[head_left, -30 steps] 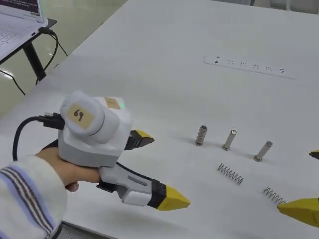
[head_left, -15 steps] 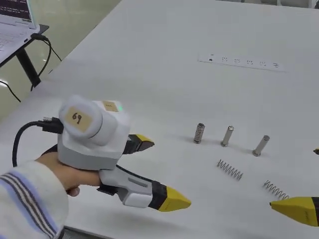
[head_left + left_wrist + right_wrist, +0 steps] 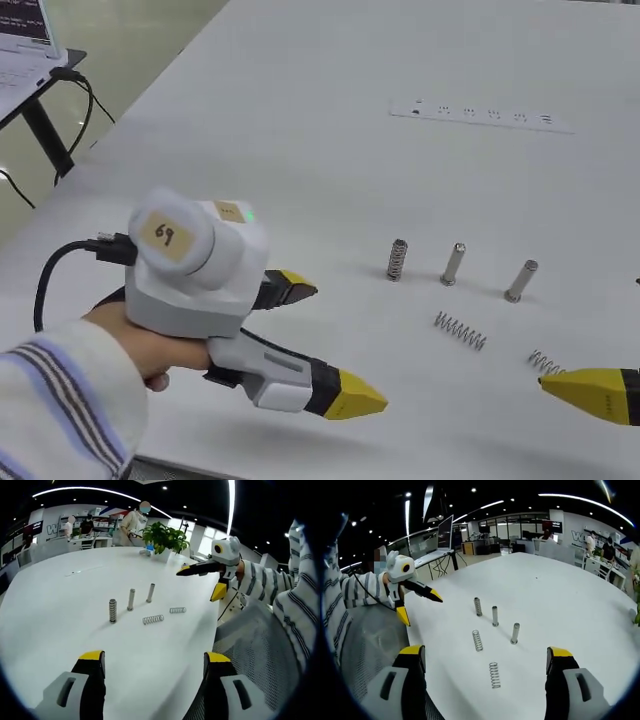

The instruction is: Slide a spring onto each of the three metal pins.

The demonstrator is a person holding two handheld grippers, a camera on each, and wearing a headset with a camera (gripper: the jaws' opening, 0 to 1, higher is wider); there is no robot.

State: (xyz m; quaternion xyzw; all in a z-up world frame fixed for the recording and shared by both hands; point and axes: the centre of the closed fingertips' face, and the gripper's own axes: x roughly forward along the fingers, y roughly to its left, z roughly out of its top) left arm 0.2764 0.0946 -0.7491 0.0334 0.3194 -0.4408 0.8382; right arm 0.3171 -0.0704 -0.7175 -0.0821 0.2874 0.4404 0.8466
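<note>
**While both grippers hang open, one pin of three wears a spring**

Where the white bench nears the person, a hand in a striped sleeve grips the handle of the left gripper from below. It hangs over the near left part of the bench and points right, toward the pins. It is rolled so that one yellow-tipped jaw lies farther off and the other nearer. The jaws stand wide apart with nothing between them, and a black cable trails off its back.

Three metal pins stand upright in a short row to its right. The left pin carries a spring around its shaft, while the middle pin and the right pin are bare. Two loose springs lie flat on the bench nearer the person: one spring in front of the middle pin, the other spring farther right.

The right gripper comes in from the right edge, jaws spread and holding nothing. Its near tip sits just beside the rightmost spring (whether they touch, I cannot tell).
</note>
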